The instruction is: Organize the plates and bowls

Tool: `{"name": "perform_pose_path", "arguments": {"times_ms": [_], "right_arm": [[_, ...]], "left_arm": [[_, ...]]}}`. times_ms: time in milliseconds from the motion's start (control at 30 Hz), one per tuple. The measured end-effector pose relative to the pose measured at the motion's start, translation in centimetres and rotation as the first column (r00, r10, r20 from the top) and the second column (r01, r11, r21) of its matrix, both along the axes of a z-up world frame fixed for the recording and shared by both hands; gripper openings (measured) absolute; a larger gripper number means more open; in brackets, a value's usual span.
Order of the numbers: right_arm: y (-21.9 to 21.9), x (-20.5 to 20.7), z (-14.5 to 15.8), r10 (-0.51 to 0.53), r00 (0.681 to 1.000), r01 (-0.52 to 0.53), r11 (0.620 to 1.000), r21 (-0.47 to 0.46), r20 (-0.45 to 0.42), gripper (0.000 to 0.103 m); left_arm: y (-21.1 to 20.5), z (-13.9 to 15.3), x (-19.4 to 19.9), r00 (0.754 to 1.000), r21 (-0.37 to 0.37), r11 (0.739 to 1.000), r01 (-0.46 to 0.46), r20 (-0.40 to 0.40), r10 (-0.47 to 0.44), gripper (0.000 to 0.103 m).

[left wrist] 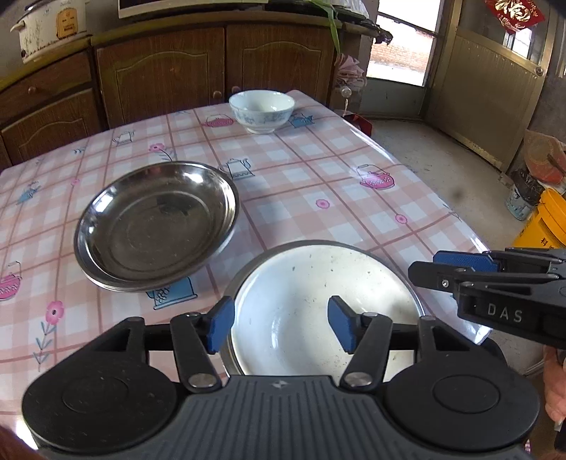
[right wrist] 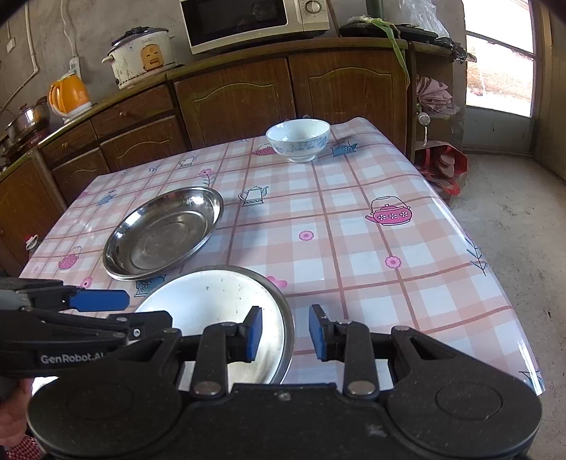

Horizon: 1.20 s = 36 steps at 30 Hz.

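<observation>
A white plate with a grey rim (left wrist: 311,283) (right wrist: 212,300) lies at the table's near edge. My left gripper (left wrist: 281,327) hovers open over its near side, and nothing sits between the blue pads. My right gripper (right wrist: 286,334) is open at the plate's right rim, which shows through the gap untouched. It also shows at the right of the left wrist view (left wrist: 424,267). The left gripper (right wrist: 145,309) reaches in from the left of the right wrist view. Stacked steel plates (left wrist: 155,226) (right wrist: 162,237) lie left of centre. A white and blue bowl (left wrist: 261,109) (right wrist: 299,139) stands at the far edge.
The table (left wrist: 318,170) (right wrist: 353,247) wears a pink checked cloth, and its right edge drops to a concrete floor. Brown cabinets (right wrist: 230,102) stand behind with a rice cooker (right wrist: 141,56), microwave (right wrist: 254,21) and orange kettle (right wrist: 69,93). A yellow bucket (left wrist: 544,226) stands on the floor.
</observation>
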State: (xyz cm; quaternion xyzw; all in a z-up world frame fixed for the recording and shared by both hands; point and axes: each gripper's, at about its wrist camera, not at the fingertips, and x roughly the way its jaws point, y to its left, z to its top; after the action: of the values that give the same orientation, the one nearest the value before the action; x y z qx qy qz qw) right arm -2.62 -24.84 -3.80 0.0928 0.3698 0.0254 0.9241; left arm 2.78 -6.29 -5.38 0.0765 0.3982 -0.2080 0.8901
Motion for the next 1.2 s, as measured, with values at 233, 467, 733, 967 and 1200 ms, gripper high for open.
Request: {"name": "perform_pose_path", "arguments": {"times_ms": [233,467,733,967,1200], "right_arm": [[-1.7,0.0,3.0,0.018,0.995,-0.021,0.999,0.033,0.102,0.042],[-4.5,1.4,7.3,0.008,0.980,-0.020,0.998,0.058,0.197,0.053],[-7.6,4.9,10.0,-0.032,0.970,0.017,0.998,0.064,0.240,0.063],[-8.7,11.0,10.4,-0.026,0.974,0.022,1.000,0.020,0.224,0.063],[-9.5,17.6,10.7,-0.018,0.973,0.022,1.000,-0.013,0.232,0.064]], "left_arm": [[-1.1,4.5,0.2,0.995,0.030,0.999,-0.042,0.094,0.039,0.077],[-2.2,8.0,3.2,0.987,0.030,0.996,-0.079,0.144,0.074,0.078],[-2.8,9.7,8.2,0.979,0.001,0.992,-0.128,0.158,0.126,0.079],[-4.1,10.1,13.5,0.977,0.004,0.988,-0.153,0.151,0.150,0.078],[-5.9,9.3,18.2,0.976,0.013,0.987,-0.157,0.156,0.153,0.078]]}}
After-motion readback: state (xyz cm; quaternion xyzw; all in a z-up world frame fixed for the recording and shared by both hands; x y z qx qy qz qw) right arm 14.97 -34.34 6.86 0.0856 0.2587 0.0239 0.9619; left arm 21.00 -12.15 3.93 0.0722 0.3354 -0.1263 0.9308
